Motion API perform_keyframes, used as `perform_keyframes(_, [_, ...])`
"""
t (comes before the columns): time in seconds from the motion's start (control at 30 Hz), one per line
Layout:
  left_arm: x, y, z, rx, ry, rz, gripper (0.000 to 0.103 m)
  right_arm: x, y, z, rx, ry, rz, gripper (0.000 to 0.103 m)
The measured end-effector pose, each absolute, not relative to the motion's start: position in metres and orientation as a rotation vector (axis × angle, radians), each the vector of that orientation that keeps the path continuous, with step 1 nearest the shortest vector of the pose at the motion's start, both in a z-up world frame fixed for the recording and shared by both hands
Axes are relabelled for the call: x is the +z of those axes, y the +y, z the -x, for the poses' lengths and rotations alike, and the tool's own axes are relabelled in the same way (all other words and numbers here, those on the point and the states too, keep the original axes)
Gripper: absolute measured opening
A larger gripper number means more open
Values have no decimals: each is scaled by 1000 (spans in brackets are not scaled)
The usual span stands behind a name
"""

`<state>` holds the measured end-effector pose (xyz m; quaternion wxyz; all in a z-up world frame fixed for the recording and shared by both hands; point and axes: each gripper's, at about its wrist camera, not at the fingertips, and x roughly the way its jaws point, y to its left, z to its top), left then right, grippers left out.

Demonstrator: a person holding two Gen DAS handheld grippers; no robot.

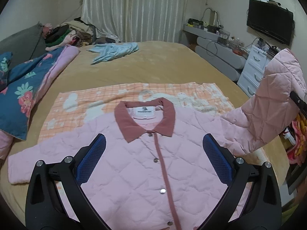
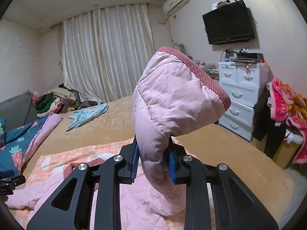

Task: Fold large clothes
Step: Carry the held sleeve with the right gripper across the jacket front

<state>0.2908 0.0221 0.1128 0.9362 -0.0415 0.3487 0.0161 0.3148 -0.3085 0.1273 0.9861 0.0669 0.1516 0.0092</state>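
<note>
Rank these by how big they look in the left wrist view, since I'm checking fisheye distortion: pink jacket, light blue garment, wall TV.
1. pink jacket, by far the largest, though nearest the camera.
2. light blue garment and wall TV look about alike; not ranked.

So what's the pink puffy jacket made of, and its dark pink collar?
The pink quilted jacket looks like smooth, padded woven fabric: diamond stitching, puffy panels, slight sheen. Its dusty-rose collar looks like fine-ribbed corduroy or knit, matte; I can't tell which.
</note>
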Motion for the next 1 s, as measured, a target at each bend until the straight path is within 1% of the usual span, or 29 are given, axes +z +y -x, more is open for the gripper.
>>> perform_keyframes(0.5, [126,93,-269,59,693,228,95,141,-230,-311,113,307,-45,24])
perform_keyframes(1.0, [123,151,-255,74,680,352,95,129,-145,-318,210,335,32,24])
